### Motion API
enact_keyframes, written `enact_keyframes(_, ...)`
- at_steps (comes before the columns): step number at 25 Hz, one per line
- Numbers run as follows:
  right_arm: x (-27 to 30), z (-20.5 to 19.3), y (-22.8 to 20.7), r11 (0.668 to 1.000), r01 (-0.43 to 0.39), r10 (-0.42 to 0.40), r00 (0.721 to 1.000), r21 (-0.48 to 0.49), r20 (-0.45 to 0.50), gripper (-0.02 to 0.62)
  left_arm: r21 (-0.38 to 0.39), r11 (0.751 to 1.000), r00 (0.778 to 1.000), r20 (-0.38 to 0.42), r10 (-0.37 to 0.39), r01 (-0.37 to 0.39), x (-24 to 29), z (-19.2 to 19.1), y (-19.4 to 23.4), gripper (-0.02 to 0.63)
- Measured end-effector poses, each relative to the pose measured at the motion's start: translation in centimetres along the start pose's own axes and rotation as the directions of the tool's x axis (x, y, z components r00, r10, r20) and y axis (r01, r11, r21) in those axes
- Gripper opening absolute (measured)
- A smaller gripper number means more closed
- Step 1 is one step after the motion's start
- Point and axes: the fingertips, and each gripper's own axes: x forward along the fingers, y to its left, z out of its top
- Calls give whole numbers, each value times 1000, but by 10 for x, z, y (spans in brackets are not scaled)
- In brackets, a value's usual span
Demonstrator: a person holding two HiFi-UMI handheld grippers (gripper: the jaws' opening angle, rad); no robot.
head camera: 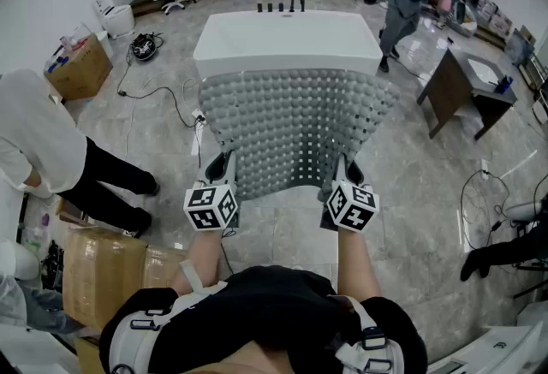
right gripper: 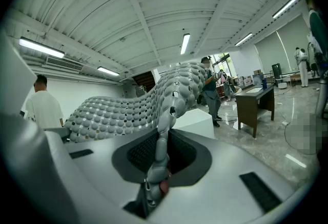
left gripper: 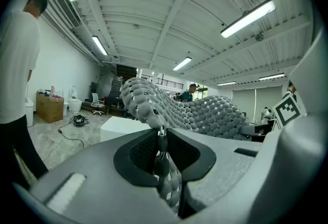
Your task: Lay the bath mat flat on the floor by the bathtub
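before the bathtub [head camera: 287, 38], bath mat [head camera: 295, 128] tight in left claw [head camera: 219, 167], right claw [head camera: 347, 169]

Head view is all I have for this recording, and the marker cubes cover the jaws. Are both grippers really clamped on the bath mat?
Observer: The left gripper is. Its own view shows the jaws closed on the edge of the bath mat.
Operator: And the right one?
Observer: The right gripper also pinches the mat's edge between its pads.
Operator: Is the mat taut between them?
Observer: No. In both gripper views it rises from the jaws and curves across in a wave.
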Motion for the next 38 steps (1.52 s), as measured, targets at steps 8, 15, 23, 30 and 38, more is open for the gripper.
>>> enact_keyframes(8,-2,1,-1,1000,7,-7,1000,27,-1,46,-6,1000,1000,0,-5,5,-1,8,-2,54)
enact_keyframes(15,-1,-3,9,999,38,-38,999,11,-21,44,16,1000,1000,7,-18,18,-5,10,-1,55)
enact_keyframes(23,4,-18,35,999,45,-44,999,20,-24,44,-5,1000,999,11,-30,30,-10,7,32,57)
enact_keyframes(30,24,-32,60,999,43,-42,998,15,-44,44,-5,1000,1000,-11,-28,28,-5,-2,65,57)
enact_keyframes(38,77,-27,65,1000,10,-10,999,-2,-36,44,-27,1000,1000,3,-7,7,33,-4,87,57)
